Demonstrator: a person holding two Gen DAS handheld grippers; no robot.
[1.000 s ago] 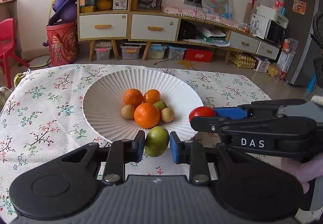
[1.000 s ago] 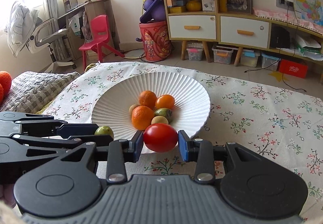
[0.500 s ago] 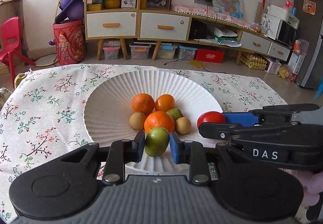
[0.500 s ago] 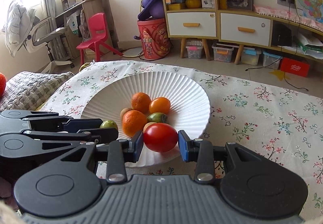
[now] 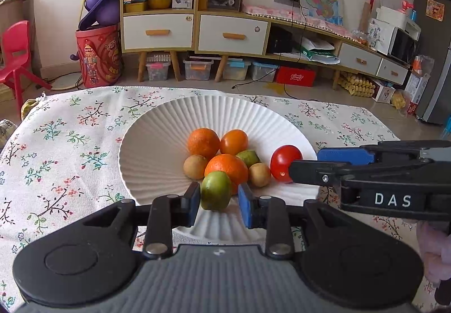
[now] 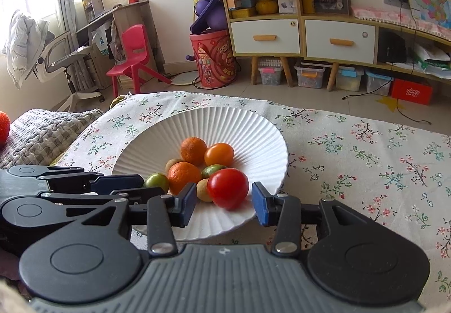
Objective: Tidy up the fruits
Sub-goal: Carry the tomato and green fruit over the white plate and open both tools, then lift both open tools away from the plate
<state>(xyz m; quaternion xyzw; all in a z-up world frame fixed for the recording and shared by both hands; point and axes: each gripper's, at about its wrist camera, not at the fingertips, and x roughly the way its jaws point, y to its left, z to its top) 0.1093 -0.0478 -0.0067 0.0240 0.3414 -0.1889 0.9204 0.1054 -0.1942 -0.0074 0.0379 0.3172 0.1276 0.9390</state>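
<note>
Both grippers have spread apart since a moment ago. With the right gripper (image 6: 224, 200) now wide, the red tomato (image 6: 227, 188) rests free on the white ridged plate (image 6: 248, 127) near its front edge. Between the parted left gripper (image 5: 219, 201) pads sits the green lime (image 5: 215, 190), against an orange (image 5: 228, 167).

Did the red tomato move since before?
Yes. The red tomato went forward over the white plate's near rim, and the right gripper has opened around it.
</note>
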